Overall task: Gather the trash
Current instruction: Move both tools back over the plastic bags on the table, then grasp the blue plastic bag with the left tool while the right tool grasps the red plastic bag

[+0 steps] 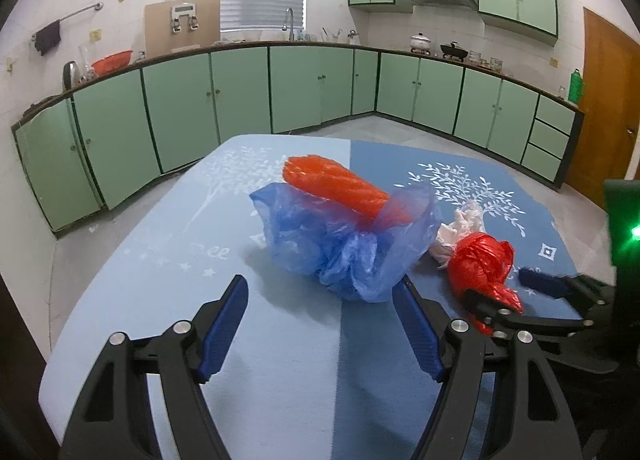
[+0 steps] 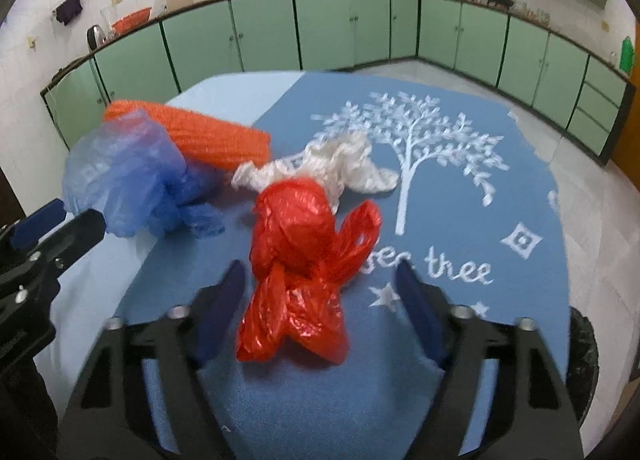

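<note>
1. The blue bag (image 1: 348, 244) sat in a big puffy heap in the middle of the table (image 1: 132, 260), right in front of the left hand-held gripper (image 1: 320, 324), filling the way ahead.
2. The orange net roll (image 1: 336, 187) lay on the blue bag, blocking the way over the top.
3. The left half of the table was bare, so there was room to go around that side.
4. The red bag (image 2: 296, 260) lay between the fingers of the right hand-held gripper (image 2: 320, 308), with gaps on both sides.
5. The white crumpled paper (image 2: 340, 167) sat just behind the red bag, touching it.
6. The right side of the table, with the tree picture (image 2: 420, 147), had nothing lying on it.
</note>
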`<state>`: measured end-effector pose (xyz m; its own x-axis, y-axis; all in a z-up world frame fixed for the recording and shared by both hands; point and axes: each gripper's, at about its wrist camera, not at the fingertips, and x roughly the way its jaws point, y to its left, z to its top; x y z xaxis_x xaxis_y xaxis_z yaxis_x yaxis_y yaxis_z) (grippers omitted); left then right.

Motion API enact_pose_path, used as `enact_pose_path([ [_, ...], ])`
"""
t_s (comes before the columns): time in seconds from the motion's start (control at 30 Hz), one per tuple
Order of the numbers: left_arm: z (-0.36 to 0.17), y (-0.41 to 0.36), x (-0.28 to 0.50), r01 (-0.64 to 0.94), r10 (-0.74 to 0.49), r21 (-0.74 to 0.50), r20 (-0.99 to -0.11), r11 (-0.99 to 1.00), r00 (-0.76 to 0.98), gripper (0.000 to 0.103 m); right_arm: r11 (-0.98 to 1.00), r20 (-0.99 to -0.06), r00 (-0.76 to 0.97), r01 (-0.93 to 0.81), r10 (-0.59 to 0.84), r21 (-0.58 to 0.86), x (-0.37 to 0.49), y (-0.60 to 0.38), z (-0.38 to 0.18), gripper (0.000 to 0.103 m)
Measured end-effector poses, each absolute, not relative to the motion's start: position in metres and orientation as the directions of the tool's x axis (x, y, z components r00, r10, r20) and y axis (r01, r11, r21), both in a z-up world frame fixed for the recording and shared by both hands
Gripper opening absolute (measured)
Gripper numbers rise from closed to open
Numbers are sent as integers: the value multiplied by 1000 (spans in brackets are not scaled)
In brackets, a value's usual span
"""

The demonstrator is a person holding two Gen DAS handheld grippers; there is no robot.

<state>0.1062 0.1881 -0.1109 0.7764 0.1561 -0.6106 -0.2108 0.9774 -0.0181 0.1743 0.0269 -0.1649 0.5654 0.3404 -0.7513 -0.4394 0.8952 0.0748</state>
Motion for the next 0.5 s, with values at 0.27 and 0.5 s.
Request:
enact_pose_path([
  [0.27, -111, 171, 125, -174, 127, -19, -607, 985, 784, 74, 880, -744, 542, -457, 392, 131, 173, 15, -162, 29],
  [0.5, -117, 165, 157, -191, 148, -3, -622, 982, 769, 75, 894, -727, 576, -431, 375, 120, 173, -9, -152, 29],
])
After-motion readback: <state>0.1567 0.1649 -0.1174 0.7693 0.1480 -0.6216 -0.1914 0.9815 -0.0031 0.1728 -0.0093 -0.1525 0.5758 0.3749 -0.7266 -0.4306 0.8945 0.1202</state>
